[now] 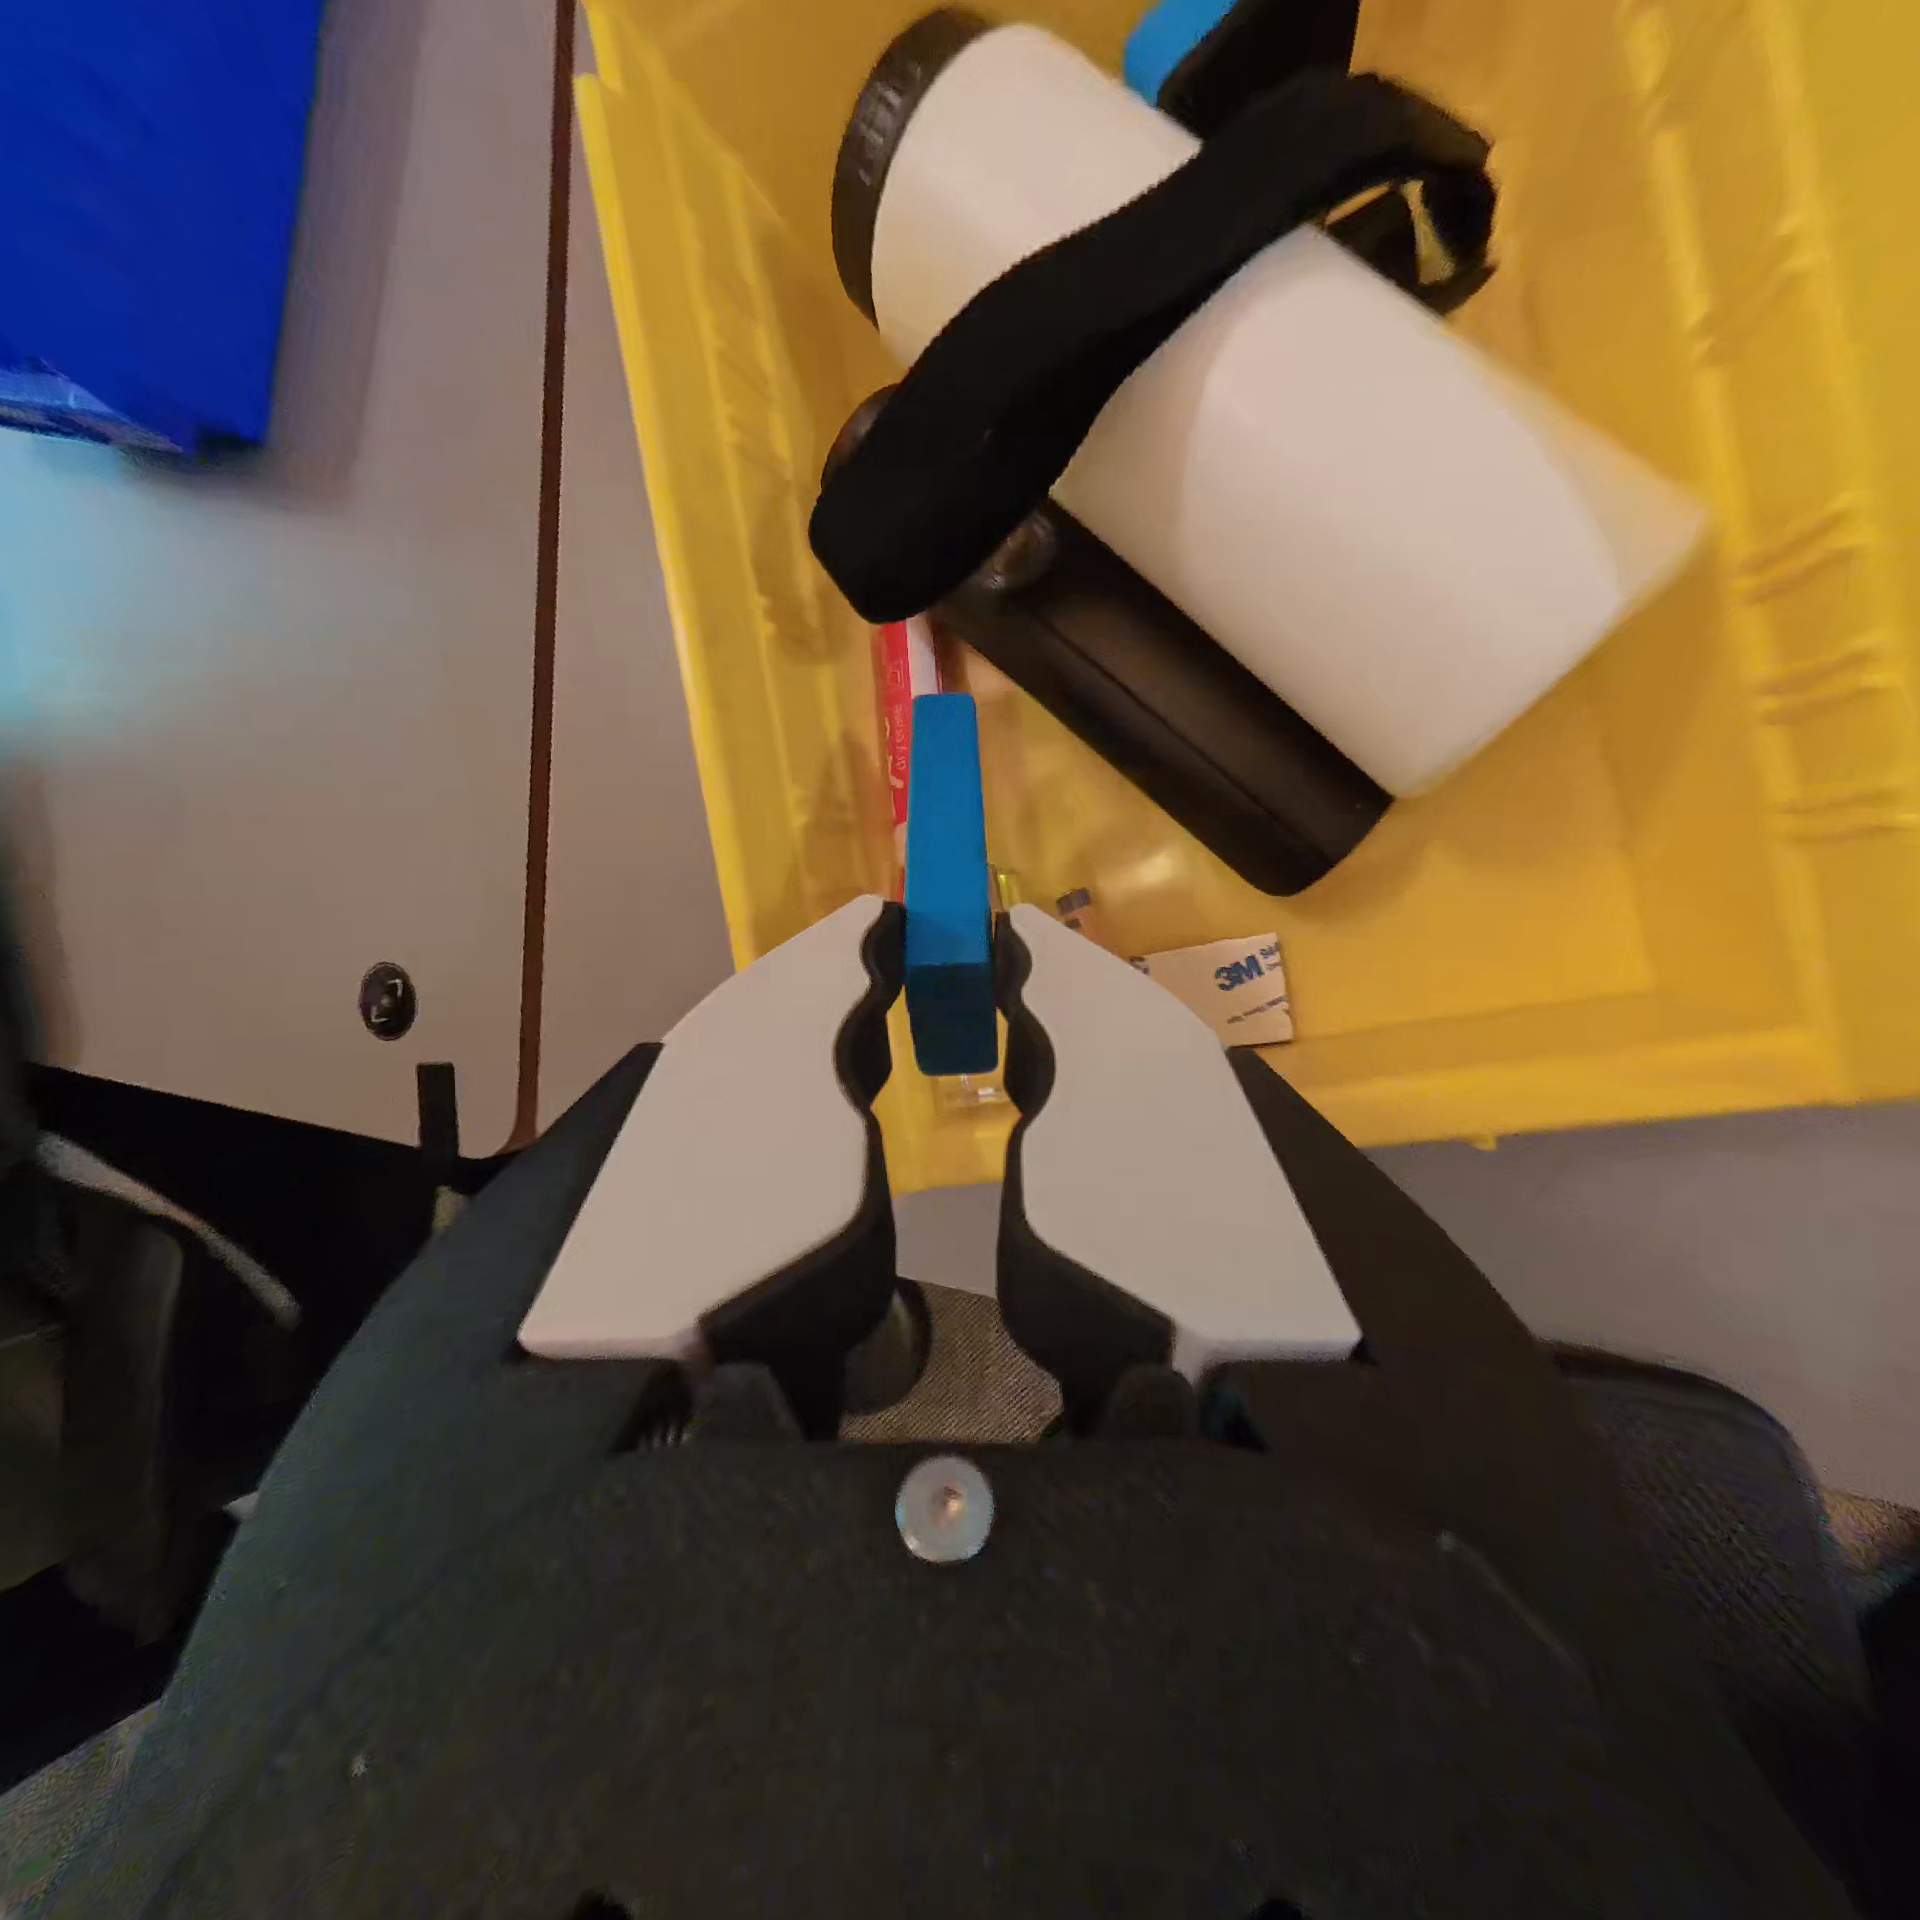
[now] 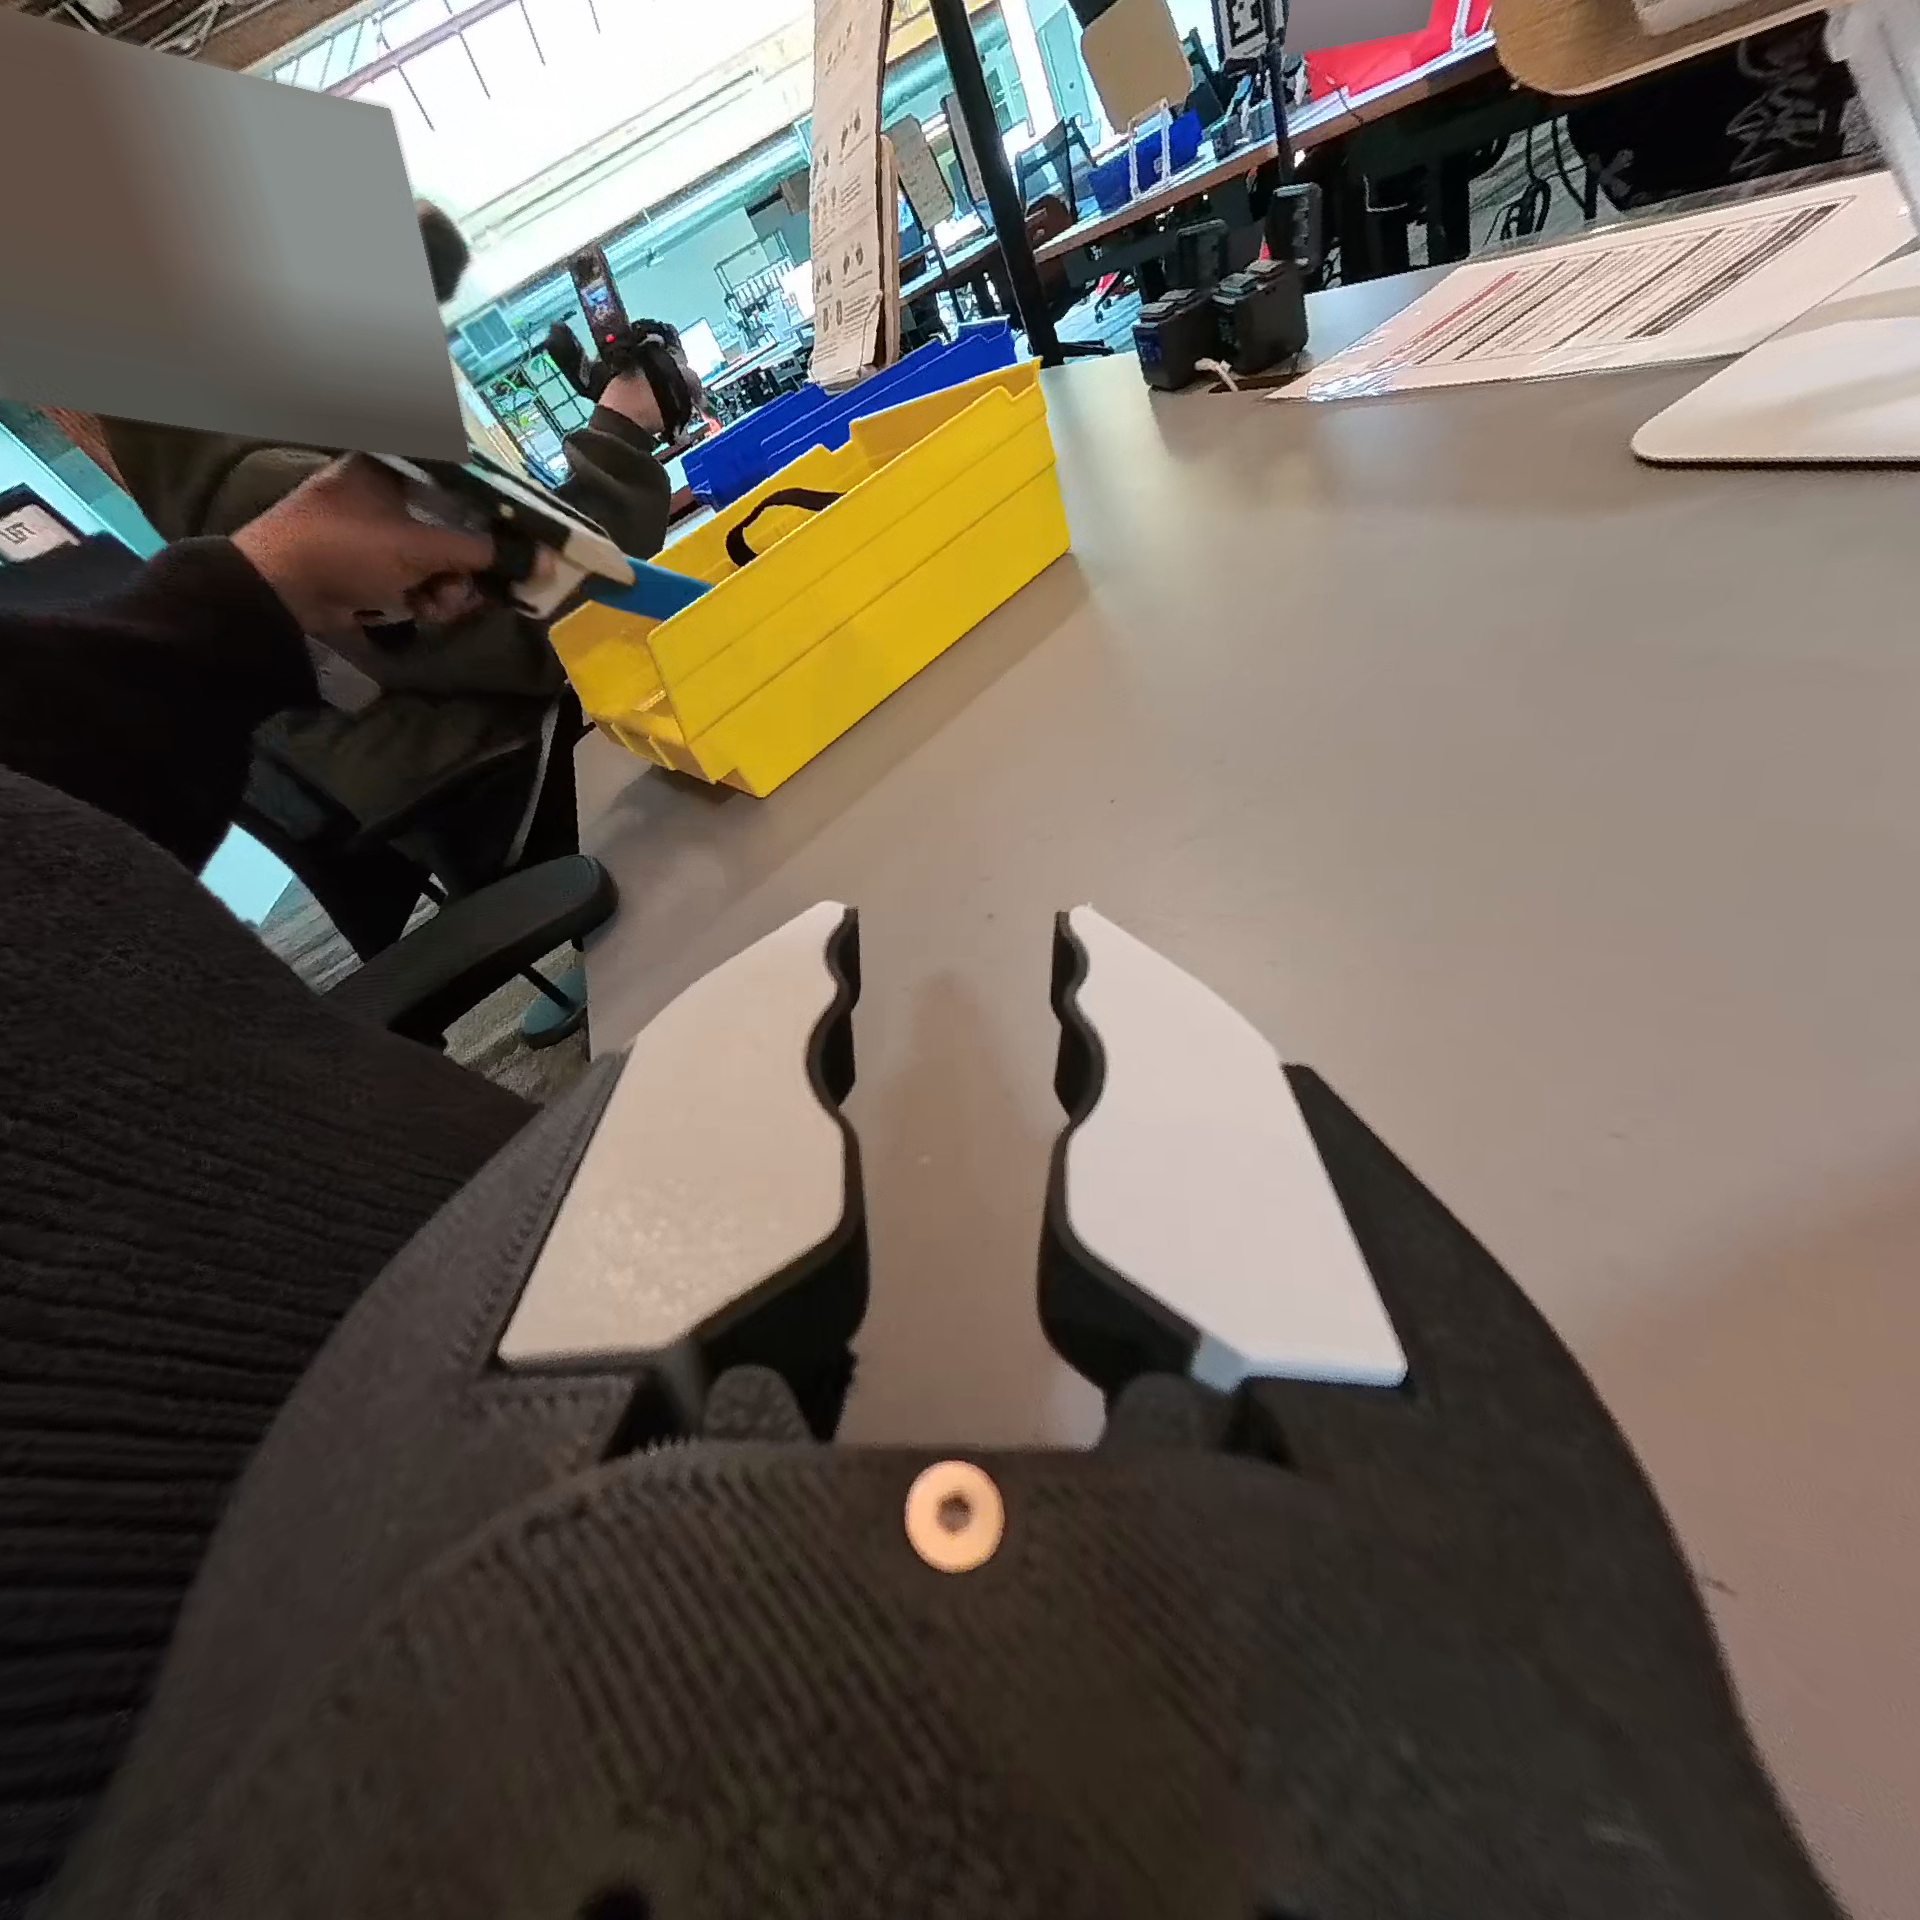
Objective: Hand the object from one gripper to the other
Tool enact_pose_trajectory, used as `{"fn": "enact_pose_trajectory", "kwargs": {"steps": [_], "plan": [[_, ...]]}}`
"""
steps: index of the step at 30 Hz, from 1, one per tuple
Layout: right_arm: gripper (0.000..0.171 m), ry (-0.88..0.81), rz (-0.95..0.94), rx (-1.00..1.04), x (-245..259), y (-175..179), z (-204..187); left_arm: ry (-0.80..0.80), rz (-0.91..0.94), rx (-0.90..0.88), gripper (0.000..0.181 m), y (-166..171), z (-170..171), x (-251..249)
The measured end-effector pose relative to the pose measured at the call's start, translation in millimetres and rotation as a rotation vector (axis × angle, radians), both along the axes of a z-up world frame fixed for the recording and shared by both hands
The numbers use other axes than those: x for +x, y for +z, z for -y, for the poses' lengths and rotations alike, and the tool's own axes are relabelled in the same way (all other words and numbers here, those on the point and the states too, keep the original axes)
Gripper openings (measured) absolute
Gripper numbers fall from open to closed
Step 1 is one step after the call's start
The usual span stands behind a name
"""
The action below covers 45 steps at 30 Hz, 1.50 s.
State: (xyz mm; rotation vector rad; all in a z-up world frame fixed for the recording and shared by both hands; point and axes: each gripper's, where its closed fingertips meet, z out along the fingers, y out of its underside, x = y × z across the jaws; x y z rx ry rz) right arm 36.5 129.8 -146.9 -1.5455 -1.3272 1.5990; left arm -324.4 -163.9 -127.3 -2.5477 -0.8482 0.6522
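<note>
Grey counter (image 2: 1351, 831) carries a yellow bin (image 2: 862, 613). Above the bin, your left tongs (image 1: 943, 935) grip a blue block (image 1: 943, 862); beside it, your right tongs (image 2: 956, 925) gape empty.

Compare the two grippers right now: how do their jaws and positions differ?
The left gripper has its jaws shut on a blue block; the right gripper has its jaws open and empty. The left one is held over the yellow bin; the right sits low over the bare grey table. Both share the same white-and-black build.
</note>
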Motion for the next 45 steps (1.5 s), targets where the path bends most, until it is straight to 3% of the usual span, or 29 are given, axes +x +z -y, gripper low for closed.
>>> {"fn": "enact_pose_trajectory", "kwargs": {"steps": [8,14,18,20,22,24,26,28,31,35,37,42,45], "plan": [[0.035,-0.013,-0.008,0.043,6.6,3.7,0.1,-0.041,-0.019,0.138,0.017,-9.1,2.8,16.1],[0.035,-0.007,0.02,0.058,5.1,-2.9,0.7,-0.197,-0.204,0.354,0.017,63.8,-39.8,32.9],[0.036,0.041,0.015,0.012,-4.0,-3.7,16.6,-0.396,-0.238,0.66,0.017,121.5,-96.9,76.6],[0.044,0.104,-0.009,-0.075,-14.5,-0.2,36.1,-0.508,-0.155,0.865,0.017,131.6,-135.3,109.7],[0.055,0.126,-0.044,-0.101,-25.6,3.8,47.5,-0.591,-0.025,1.056,0.017,127.7,-175.7,141.4],[0.069,0.05,-0.132,-0.03,-39.8,12.8,38.8,-0.671,0.161,1.241,0.017,119.5,-214.9,176.9],[0.076,0.005,-0.268,-0.093,-50.6,38.0,26.2,-0.729,0.302,1.357,0.018,105.0,-248.1,207.3],[0.083,-0.03,-0.368,-0.201,-58.8,60.1,12.3,-0.776,0.356,1.399,0.017,85.5,-270.9,231.4],[0.084,-0.135,-0.427,-0.177,-63.5,70.8,-7.5,-0.812,0.445,1.493,0.018,69.5,-282.2,262.5],[0.069,-0.178,-0.432,-0.42,-65.8,76.9,-35.9,-0.896,0.602,1.526,0.018,53.7,-281.6,304.1],[0.023,0.028,-0.423,-0.579,-56.4,85.6,-26.8,-0.893,0.634,1.503,0.017,41.4,-284.4,314.0],[0.018,0.108,-0.299,-0.302,-42.3,74.0,-24.1,-0.954,0.828,1.392,0.018,12.7,-292.6,340.4],[0.017,0.111,-0.312,-0.304,-38.0,73.5,-35.8,-0.96,0.864,1.36,0.026,8.2,-302.5,340.1]]}}
